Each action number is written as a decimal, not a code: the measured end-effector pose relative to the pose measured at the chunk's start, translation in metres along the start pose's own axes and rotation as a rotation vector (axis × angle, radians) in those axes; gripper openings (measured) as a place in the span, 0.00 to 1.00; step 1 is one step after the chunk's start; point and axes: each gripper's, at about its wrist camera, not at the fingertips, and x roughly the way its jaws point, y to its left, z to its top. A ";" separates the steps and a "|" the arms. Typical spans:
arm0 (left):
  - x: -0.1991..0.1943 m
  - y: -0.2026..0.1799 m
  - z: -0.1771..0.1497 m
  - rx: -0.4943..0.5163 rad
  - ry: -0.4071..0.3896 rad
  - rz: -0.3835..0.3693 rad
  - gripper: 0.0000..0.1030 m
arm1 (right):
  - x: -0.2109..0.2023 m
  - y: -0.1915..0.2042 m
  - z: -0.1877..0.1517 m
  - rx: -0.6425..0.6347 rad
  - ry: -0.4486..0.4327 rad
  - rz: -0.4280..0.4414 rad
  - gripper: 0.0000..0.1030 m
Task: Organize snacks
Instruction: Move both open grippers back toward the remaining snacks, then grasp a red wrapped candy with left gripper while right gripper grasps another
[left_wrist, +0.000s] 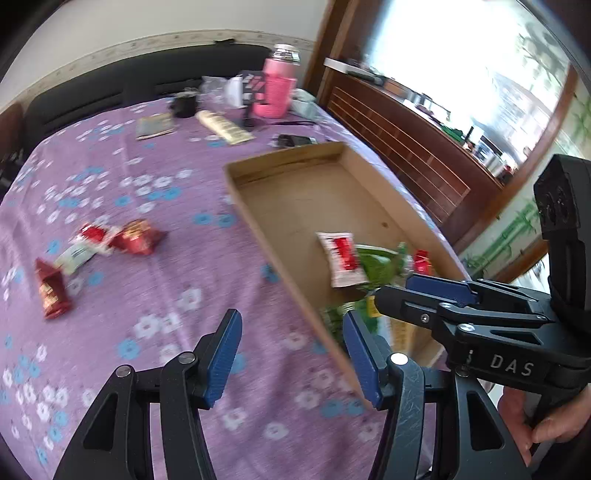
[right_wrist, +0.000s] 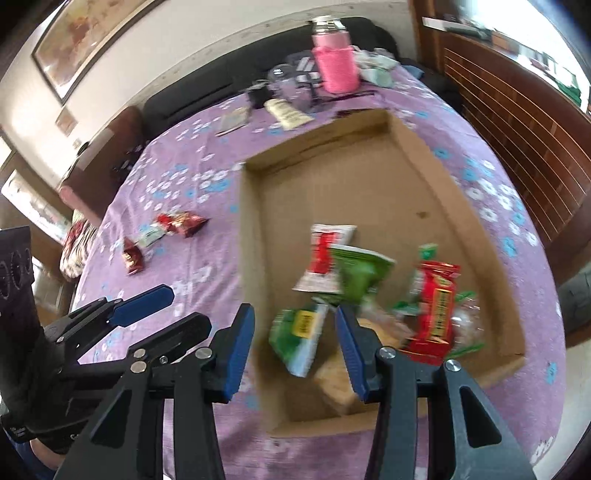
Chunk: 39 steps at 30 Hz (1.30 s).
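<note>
Both grippers, left gripper (left_wrist: 291, 358) and right gripper (right_wrist: 295, 349), are wide open and hold nothing. Some snack packets already lie inside the shallow brown cardboard box (right_wrist: 255, 229). Four small red and white snack packets (left_wrist: 96, 254) wait on the purple flowered cloth (left_wrist: 147, 177), left of the box. I think the left gripper should go there, pinch one packet by its middle, and squeeze gently.

A purple flowered cloth (left_wrist: 155, 192) covers the tabletop, at whose far end, toward 12 o'clock, stand a pink flask (left_wrist: 277, 83) and a black cup (left_wrist: 184, 104), with a cream tube (left_wrist: 225, 127) and a flat packet (left_wrist: 154, 125) lying just before them.
</note>
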 end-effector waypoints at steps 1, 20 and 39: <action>-0.003 0.007 -0.002 -0.015 -0.003 0.006 0.58 | 0.002 0.006 0.000 -0.014 0.003 0.003 0.44; -0.046 0.147 -0.046 -0.255 -0.006 0.129 0.58 | 0.047 0.115 -0.021 -0.182 0.087 0.079 0.44; 0.014 0.242 0.005 -0.311 0.025 0.223 0.72 | 0.036 0.105 -0.021 -0.192 0.100 0.019 0.44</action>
